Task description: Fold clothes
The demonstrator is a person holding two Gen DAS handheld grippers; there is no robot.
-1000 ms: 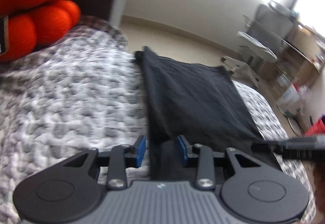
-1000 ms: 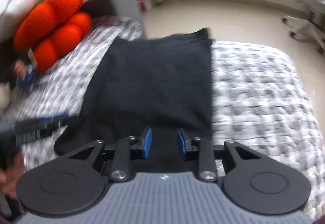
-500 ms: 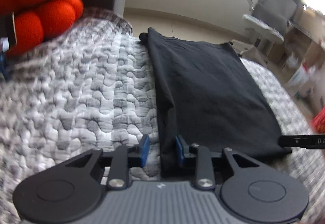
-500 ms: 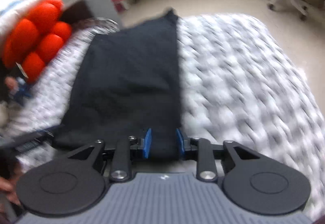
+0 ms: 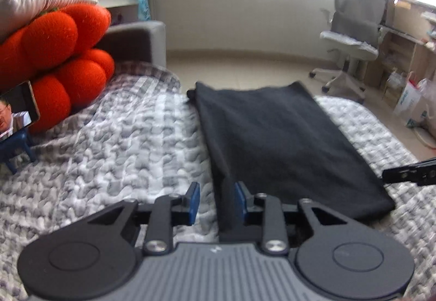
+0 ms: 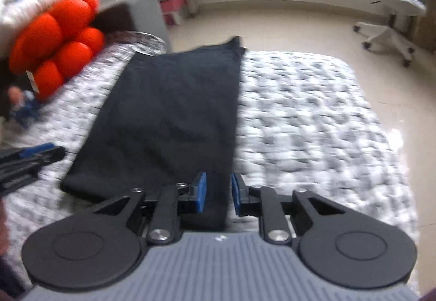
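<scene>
A black garment (image 5: pixel 272 137) (image 6: pixel 169 115), folded into a long strip, lies flat on the grey-and-white quilt (image 5: pixel 122 151) (image 6: pixel 313 123). My left gripper (image 5: pixel 217 201) is open at the strip's near left corner; the cloth edge runs between its blue pads, close to the right one. My right gripper (image 6: pixel 218 192) is open at the near right corner, with the cloth's right edge filling most of the gap. Each gripper's tip shows in the other's view: the right gripper (image 5: pixel 408 174) and the left gripper (image 6: pixel 30 162).
An orange bubble cushion (image 5: pixel 62 55) (image 6: pixel 57 39) under a pale pillow sits at the left, with a phone (image 5: pixel 19 115) on a small blue stand before it. Beyond the bed are a grey bed end (image 5: pixel 133 42), bare floor, an office chair (image 5: pixel 351 36) (image 6: pixel 392 6) and shelves with boxes.
Both views have swung and steadied over the near end of the strip. The gaps between both pairs of pads have narrowed a little. The garment still lies flat.
</scene>
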